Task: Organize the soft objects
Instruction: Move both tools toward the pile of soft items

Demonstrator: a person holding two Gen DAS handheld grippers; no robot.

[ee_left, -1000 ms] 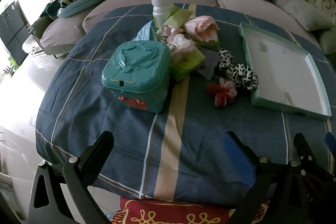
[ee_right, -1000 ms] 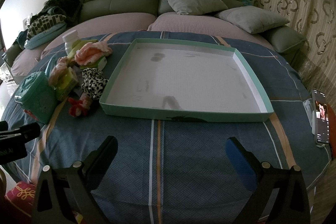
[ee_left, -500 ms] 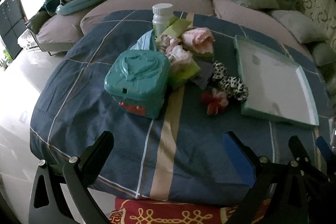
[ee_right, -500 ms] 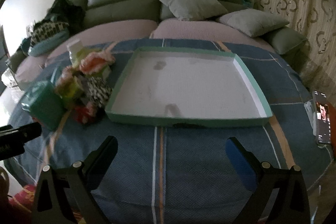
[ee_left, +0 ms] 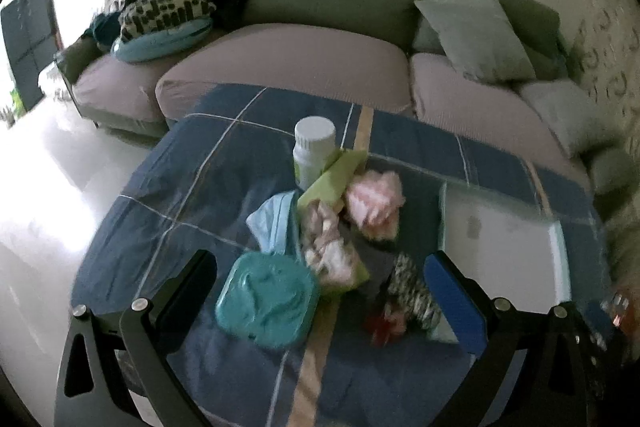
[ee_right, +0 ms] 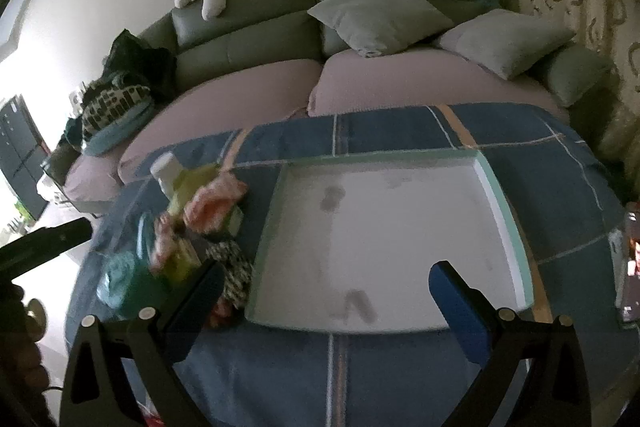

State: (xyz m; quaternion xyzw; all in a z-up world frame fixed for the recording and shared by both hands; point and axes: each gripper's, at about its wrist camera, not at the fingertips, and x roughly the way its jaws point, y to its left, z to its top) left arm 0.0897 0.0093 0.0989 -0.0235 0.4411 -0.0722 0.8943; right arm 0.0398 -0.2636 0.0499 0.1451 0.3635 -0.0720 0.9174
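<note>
Left wrist: left gripper [ee_left: 320, 291] wide, empty. One teal tin [ee_left: 266, 301], lid on; one white bottle [ee_left: 314, 151]; soft pile [ee_left: 352, 223] between them.

Right wrist: right gripper [ee_right: 326, 297] wide, empty. One tray [ee_right: 502, 223], bare; pile beside it.

shallow mint-rimmed cardboard tray [ee_right: 504, 223] on blue plaid tablecloth [ee_right: 392, 363] | heap of soft cloth items [ee_left: 352, 227] left of tray | white plastic bottle [ee_left: 314, 151] behind heap | square teal plastic box [ee_left: 268, 301] before heap | grey sofa [ee_right: 280, 27] behind table
</note>
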